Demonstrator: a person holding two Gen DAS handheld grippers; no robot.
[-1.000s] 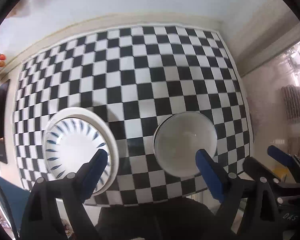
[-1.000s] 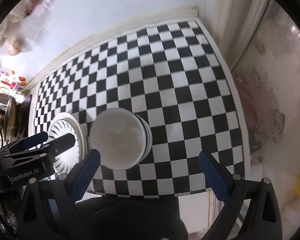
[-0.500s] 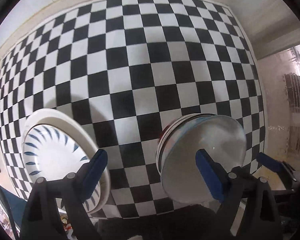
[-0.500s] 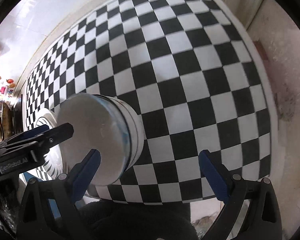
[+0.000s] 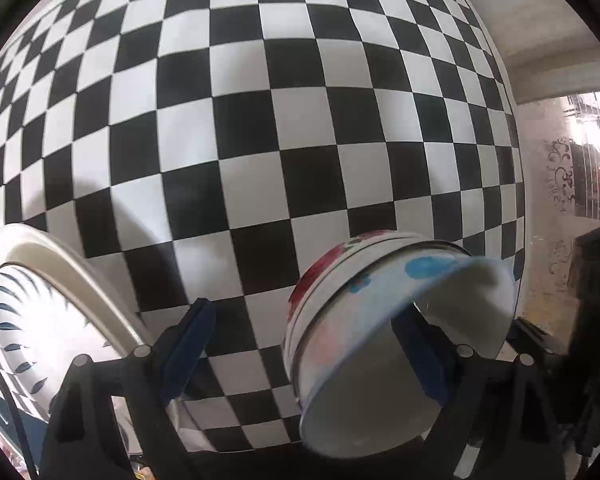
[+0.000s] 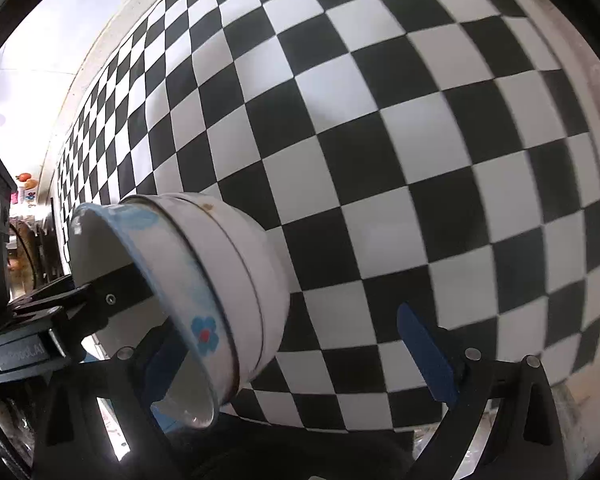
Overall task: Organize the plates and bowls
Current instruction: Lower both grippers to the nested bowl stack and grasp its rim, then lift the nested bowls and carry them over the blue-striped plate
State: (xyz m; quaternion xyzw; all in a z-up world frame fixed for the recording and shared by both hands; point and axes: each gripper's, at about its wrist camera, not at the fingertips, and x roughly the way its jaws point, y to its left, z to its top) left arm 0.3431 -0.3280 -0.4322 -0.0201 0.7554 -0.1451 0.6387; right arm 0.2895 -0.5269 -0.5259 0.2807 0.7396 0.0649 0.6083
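A stack of white bowls (image 5: pixel 340 304) with red and blue flower prints stands near the front edge of the checkered table. My left gripper (image 5: pixel 304 352) is open. Its right finger (image 5: pixel 420 356) reaches inside the top bowl and its left finger (image 5: pixel 188 340) stays outside, so the jaws straddle the bowl's left wall. In the right wrist view the bowl stack (image 6: pixel 236 264) fills the lower left. My right gripper (image 6: pixel 296 356) is open across the right wall, with one finger (image 6: pixel 424 356) outside. A blue-leaf plate (image 5: pixel 32 320) lies on a cream plate (image 5: pixel 64 256) to the left.
The black-and-white checkered cloth (image 5: pixel 284 120) stretches far behind the dishes with nothing on it. The left gripper's black finger (image 6: pixel 112 296) crosses into the bowl in the right wrist view. The table's front edge runs just under both grippers; a wall and curtain stand at right.
Both grippers have sunk steeply toward the bowl stack, which now looms large. Their inner fingers have come inside the top bowl's rim. The jaws stay as wide as before.
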